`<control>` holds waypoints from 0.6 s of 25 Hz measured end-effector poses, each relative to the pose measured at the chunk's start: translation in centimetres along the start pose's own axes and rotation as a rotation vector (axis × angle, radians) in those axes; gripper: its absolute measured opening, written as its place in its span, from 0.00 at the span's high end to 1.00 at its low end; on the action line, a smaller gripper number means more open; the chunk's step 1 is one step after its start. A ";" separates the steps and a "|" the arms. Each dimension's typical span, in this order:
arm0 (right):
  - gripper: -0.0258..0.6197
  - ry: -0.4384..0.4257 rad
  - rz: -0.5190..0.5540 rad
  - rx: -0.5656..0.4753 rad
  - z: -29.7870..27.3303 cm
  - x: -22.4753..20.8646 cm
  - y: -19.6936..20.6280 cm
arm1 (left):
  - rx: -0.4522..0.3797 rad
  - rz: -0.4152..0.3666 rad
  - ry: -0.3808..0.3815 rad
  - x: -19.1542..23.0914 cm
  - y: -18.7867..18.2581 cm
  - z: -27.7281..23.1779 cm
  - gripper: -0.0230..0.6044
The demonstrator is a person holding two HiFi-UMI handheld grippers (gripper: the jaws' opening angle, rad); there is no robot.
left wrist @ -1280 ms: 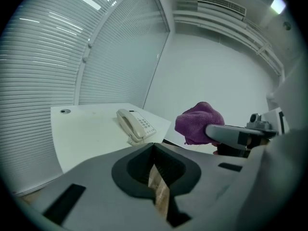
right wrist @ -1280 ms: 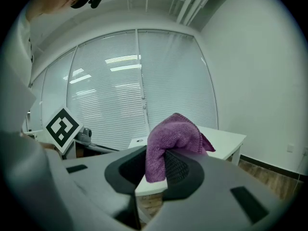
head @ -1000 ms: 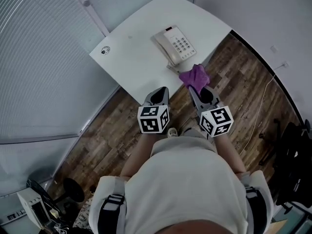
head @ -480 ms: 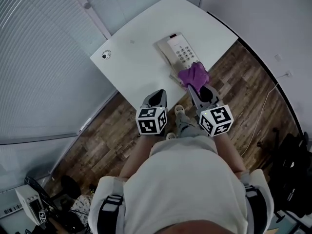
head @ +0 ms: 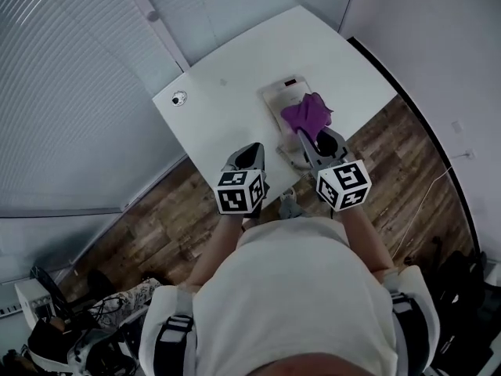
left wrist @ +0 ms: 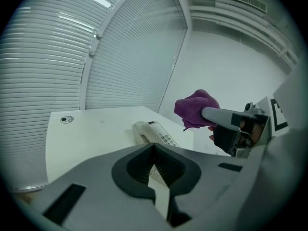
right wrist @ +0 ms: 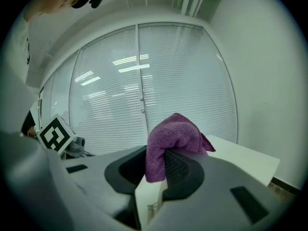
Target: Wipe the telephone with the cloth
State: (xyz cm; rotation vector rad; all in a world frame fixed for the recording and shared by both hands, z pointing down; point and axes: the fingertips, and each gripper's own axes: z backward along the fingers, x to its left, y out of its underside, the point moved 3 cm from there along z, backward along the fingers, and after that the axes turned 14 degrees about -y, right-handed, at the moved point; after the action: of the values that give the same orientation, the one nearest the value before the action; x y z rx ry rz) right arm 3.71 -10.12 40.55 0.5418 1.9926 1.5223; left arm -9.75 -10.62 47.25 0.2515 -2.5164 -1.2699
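We are finding the cloth (head: pixel 307 113) pinched in the fingers of the right gripper (head: pixel 307 135), hanging above the telephone (head: pixel 278 100) on the counter (head: pixel 235 77), upper centre of the frame. Wiping is, we judge, not yet starting. The left gripper (head: pixel 252 152) is empty, its fingers pressing together.

You have stepped closer to the tabletop (head: pixel 227 104), and both hand-held grippers came forward with you. Your right hand-held gripper (head: pixel 304 134) has carried the cloth (head: pixel 307 113) from beside the near corner of the telephone (head: pixel 275 97) to over it, so the keypad is now hidden in the head view. Your left hand-held gripper (head: pixel 249 152), before over the floor, now reaches the tabletop edge.
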 end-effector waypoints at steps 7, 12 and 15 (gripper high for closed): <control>0.82 -0.066 0.038 0.026 -2.2 -3.1 -1.2 | -0.020 0.023 -0.044 -1.2 -1.3 -1.2 0.93; 0.82 -0.115 0.077 0.055 -5.6 -5.3 -1.8 | -0.019 0.047 -0.089 -0.2 -2.0 -2.9 0.93; 0.82 -0.147 0.106 0.098 -7.3 -6.5 -1.5 | -0.015 0.067 -0.117 0.1 -1.9 -3.8 0.93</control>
State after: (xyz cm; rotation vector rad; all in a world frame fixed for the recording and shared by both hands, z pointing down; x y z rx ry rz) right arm 3.92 -19.98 41.74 0.7883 1.9597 1.4079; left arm -8.50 -14.62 47.83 0.0908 -2.5877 -1.3116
